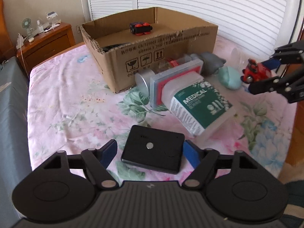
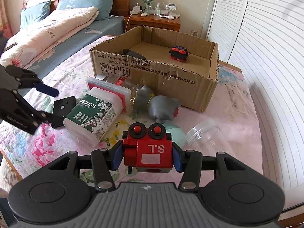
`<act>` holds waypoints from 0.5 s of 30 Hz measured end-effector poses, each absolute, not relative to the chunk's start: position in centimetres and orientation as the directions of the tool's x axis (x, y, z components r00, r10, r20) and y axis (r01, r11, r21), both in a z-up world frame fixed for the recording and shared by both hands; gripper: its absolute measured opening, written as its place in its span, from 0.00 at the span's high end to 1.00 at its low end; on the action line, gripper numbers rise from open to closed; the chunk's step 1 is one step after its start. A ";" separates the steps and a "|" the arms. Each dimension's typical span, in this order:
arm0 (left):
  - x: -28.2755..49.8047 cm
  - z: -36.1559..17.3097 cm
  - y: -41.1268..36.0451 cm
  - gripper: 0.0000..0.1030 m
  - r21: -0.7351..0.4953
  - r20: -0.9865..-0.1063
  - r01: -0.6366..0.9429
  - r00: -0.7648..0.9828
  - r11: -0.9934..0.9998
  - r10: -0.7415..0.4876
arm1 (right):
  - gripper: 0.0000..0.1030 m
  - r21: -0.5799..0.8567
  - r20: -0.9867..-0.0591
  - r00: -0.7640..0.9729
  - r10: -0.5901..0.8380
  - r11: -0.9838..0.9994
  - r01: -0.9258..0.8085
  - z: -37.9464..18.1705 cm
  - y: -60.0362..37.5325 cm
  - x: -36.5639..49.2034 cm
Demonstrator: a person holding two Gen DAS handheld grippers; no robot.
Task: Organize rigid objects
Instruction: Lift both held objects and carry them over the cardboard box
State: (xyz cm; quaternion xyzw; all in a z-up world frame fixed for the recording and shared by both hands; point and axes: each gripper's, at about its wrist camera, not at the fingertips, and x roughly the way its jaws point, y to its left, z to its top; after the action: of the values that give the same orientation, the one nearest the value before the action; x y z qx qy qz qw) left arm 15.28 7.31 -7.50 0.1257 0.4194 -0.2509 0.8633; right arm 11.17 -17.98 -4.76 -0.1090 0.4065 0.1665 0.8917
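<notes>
From my left wrist camera, the left gripper has its jaws apart around the flat black box on the floral bed sheet, the pads not pressing on it, while the cotton swab tub lies blurred ahead and hides part of the red-lidded case. From my right wrist camera, the right gripper is clamped on the red toy train, lifted over the bed; behind it the cardboard box holds another toy train, and a dark object inside is half hidden by its wall.
</notes>
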 end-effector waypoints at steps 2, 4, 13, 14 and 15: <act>15.8 -7.9 7.2 0.24 -0.013 -0.790 0.544 0.509 0.839 -0.342 | 0.45 -0.057 -0.761 0.614 0.209 0.921 -0.384 -4.7 -18.0 11.2; 15.9 -8.0 7.1 0.24 -0.007 -0.780 0.559 0.516 0.829 -0.355 | 0.45 -0.060 -0.761 0.615 0.208 0.921 -0.385 -4.6 -17.9 11.1; 15.7 -7.7 6.8 0.32 0.012 -0.795 0.587 0.496 0.809 -0.348 | 0.45 -0.080 -0.758 0.623 0.195 0.919 -0.386 -4.3 -17.9 11.6; 15.7 -7.5 6.9 0.32 0.017 -0.798 0.587 0.496 0.809 -0.343 | 0.45 -0.082 -0.756 0.624 0.196 0.918 -0.388 -4.2 -17.9 11.6; 15.6 -7.3 6.9 0.32 0.020 -0.799 0.587 0.495 0.809 -0.340 | 0.45 -0.083 -0.754 0.626 0.198 0.917 -0.390 -4.1 -17.9 11.7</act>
State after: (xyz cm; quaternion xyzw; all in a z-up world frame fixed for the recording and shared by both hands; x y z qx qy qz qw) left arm 15.64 6.93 -7.34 0.1463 0.4223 -0.2719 0.8522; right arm 11.68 -17.92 -4.06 -0.1201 0.4000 0.1643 0.8937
